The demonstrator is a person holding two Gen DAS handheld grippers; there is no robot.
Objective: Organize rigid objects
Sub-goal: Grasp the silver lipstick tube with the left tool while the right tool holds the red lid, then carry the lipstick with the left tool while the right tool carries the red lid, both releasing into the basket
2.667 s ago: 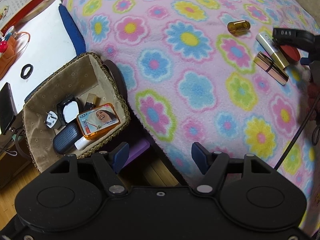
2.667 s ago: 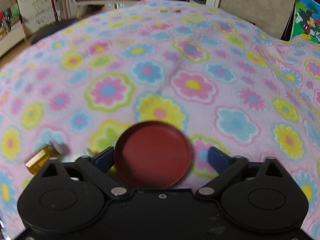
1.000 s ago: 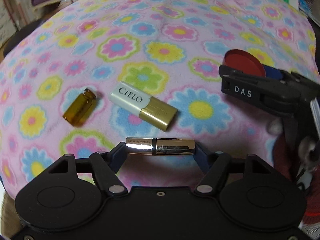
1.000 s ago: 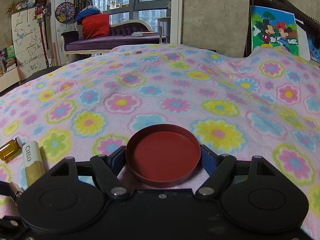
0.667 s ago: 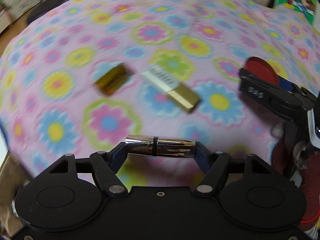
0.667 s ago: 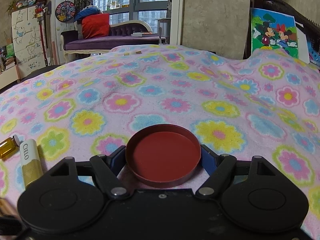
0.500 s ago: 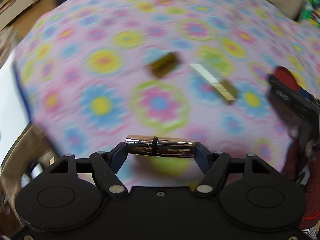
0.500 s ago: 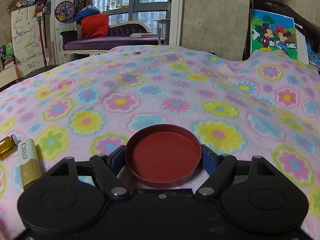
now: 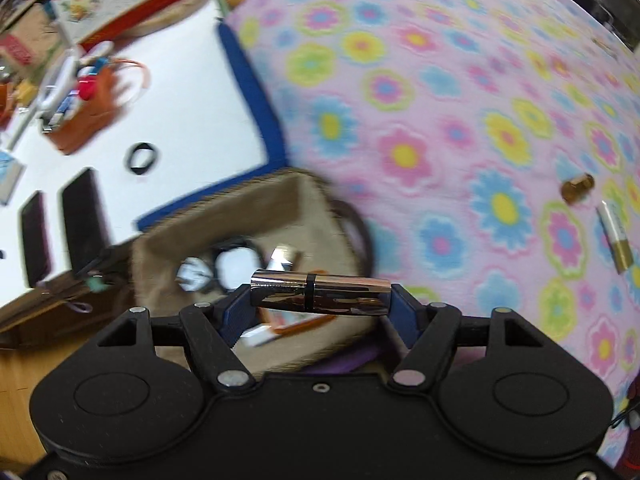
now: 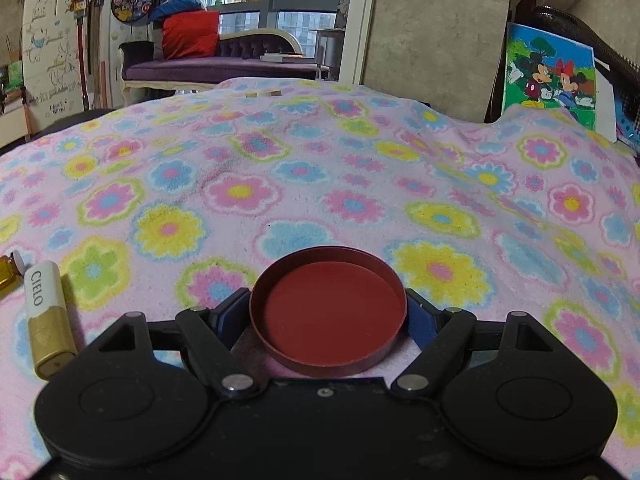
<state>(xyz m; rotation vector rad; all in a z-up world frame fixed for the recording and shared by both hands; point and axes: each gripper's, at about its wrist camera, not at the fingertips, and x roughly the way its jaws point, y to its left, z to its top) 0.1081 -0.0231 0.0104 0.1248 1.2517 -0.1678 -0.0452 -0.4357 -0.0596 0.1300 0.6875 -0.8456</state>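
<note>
My left gripper [image 9: 320,300] is shut on a shiny metallic lipstick tube [image 9: 320,294], held crosswise above a fabric-lined wicker basket [image 9: 224,216] beside the bed. Blurred small items lie in the basket, among them an orange case [image 9: 296,322]. An amber bottle [image 9: 576,188] and a white-and-gold CIELO tube [image 9: 614,236] lie on the flowered blanket at the right. In the right wrist view a round red lid [image 10: 332,320] rests on the blanket between the fingers of my right gripper [image 10: 326,310]. Its jaws are opening and the pads stand just off the rim. The CIELO tube [image 10: 48,316] and amber bottle [image 10: 8,276] lie to its left.
A white desk [image 9: 192,112] beyond the basket carries two dark phones [image 9: 82,216], a black ring [image 9: 142,158] and an orange holder [image 9: 88,120]. The flowered blanket [image 10: 360,184] spreads ahead of the right gripper. A cartoon picture [image 10: 550,76] and a sofa [image 10: 216,64] stand behind it.
My left gripper has swung left off the blanket with the lipstick tube and now hangs over the basket. The right gripper has stayed in place and its fingers have eased off the red lid.
</note>
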